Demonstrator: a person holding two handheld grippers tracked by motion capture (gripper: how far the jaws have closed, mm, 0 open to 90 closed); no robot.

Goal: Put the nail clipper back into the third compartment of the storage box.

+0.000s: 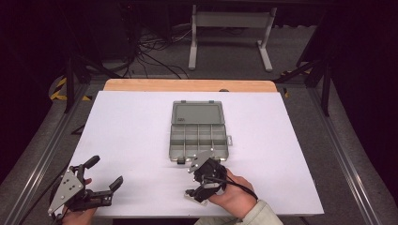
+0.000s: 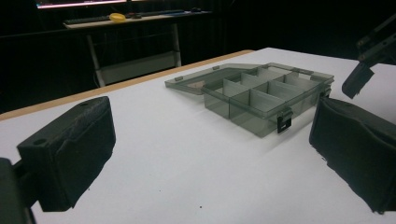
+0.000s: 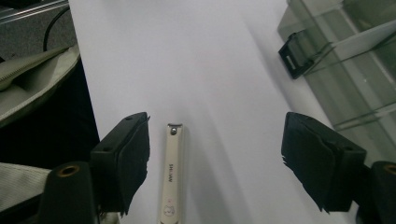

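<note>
Nail clipper [image 3: 171,175]: flat on the white table [image 1: 131,131], between the right gripper's [image 3: 215,163] jaws, just beside one pad, untouched; near end cut off by the frame.
Right gripper: jaws wide apart, holding nothing, near the table's front edge, just short of the organizer box [image 1: 198,133].
Left gripper [image 1: 104,176]: jaws wide apart, holding nothing, at the front-left corner.
Organizer box: mid-table, lid laid open, compartments hard to read through smoky plastic.
Open room: bare surface left and right of the box.

Smoky grey translucent organiser box [image 1: 198,130], black latch; cream-white nail clipper [image 3: 172,177]; white table [image 1: 126,136], tan wood edge
</note>
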